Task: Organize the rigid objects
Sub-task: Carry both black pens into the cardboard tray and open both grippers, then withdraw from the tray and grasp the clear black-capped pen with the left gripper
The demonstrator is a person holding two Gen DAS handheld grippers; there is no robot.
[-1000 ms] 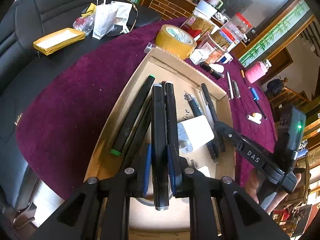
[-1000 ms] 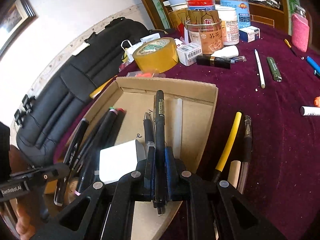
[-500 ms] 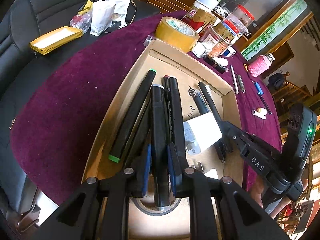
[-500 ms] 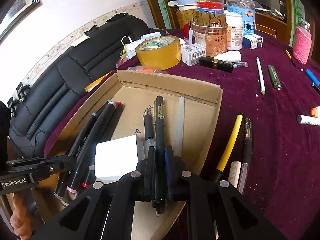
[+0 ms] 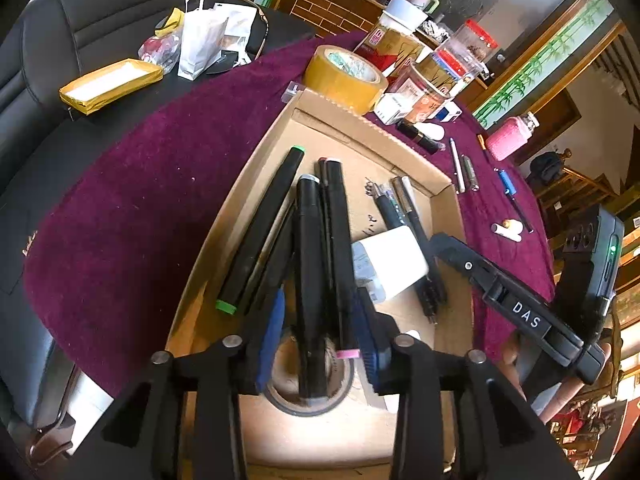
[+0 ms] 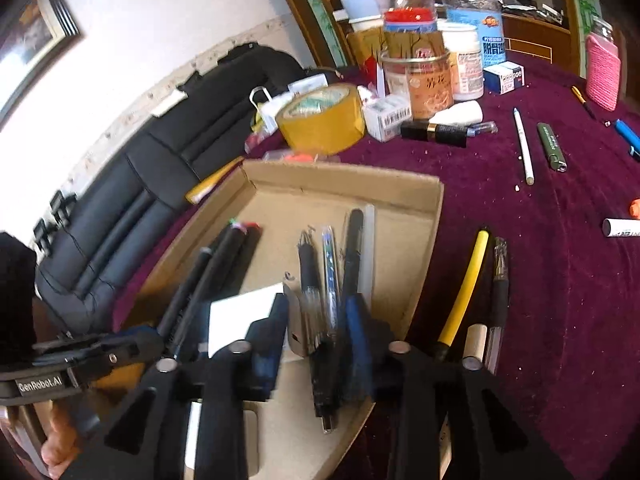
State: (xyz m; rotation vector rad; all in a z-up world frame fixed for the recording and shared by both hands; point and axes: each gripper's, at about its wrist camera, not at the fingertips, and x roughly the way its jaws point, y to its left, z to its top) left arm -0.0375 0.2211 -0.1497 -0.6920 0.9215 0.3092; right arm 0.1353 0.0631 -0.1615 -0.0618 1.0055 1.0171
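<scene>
A shallow cardboard tray (image 5: 256, 168) (image 6: 424, 216) on the purple cloth holds several black markers (image 5: 260, 232), pens (image 5: 390, 212) and a white charger block (image 5: 390, 260) (image 6: 244, 314). My left gripper (image 5: 318, 334) is open over the tray's near end; a black marker (image 5: 310, 280) lies between its blue pads (image 5: 272, 332), apart from them. My right gripper (image 6: 316, 338) is open over the tray's right side; a black pen (image 6: 352, 264) lies in the tray between its fingers. Each gripper shows in the other's view (image 5: 516, 304) (image 6: 80, 364).
A yellow tape roll (image 5: 344, 74) (image 6: 324, 120), jars (image 6: 420, 80) and small boxes stand beyond the tray. Loose pens (image 6: 524, 144) (image 6: 464, 288) and a pink bottle (image 5: 512, 138) lie on the cloth to the right. A dark tape ring (image 5: 308, 376) lies in the tray. A black leather seat (image 5: 60, 28) is left.
Both grippers have opened. The left let go of the black marker, the right let go of the black pen; both now lie in the tray.
</scene>
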